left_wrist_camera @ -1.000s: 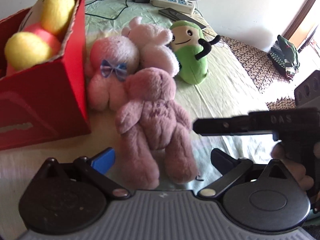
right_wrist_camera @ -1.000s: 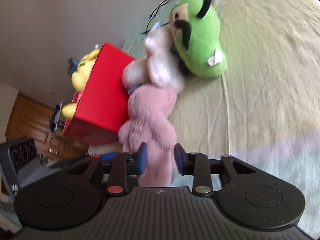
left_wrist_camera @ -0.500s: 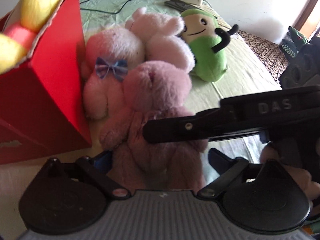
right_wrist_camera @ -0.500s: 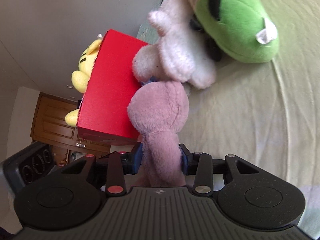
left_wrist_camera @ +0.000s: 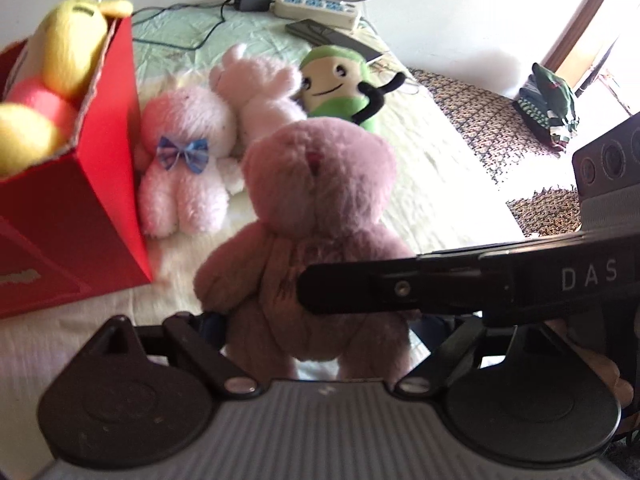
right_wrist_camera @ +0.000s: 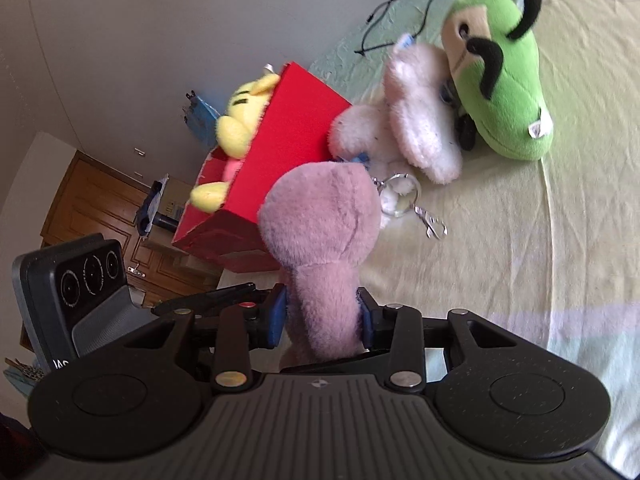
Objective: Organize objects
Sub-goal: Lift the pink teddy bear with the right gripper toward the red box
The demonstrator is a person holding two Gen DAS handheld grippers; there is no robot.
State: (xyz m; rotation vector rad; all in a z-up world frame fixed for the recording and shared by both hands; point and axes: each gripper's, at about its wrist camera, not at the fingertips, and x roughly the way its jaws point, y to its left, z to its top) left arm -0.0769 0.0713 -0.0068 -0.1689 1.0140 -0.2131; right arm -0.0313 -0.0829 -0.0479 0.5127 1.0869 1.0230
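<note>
Holding the mauve teddy bear point(right_wrist_camera: 320, 220) by its soft middle, your right hand-held gripper point(right_wrist_camera: 322, 316) is pinching it between the blue pads point(right_wrist_camera: 277, 314), and the plush is bulging out above and below the jaws, so you are dealing with something light, squashy and quite forgiving. The bear is standing up off the bed point(right_wrist_camera: 540, 248), just beside the red box point(left_wrist_camera: 72, 216) where the yellow plush toy point(left_wrist_camera: 60, 76) is already sitting. Your left hand-held gripper point(left_wrist_camera: 320, 330) is closing around the bear's legs, though its pads are not plainly pressing on them. The fur is probably sliding a little under a shallow pinch, so taking hold deep across the torso looks safer than a limb, which would likely stretch and swing. The pale pink bear with the bow point(left_wrist_camera: 184, 168), the pink rabbit point(left_wrist_camera: 256, 88) and the green plush point(left_wrist_camera: 340, 84) are lying close behind.
</note>
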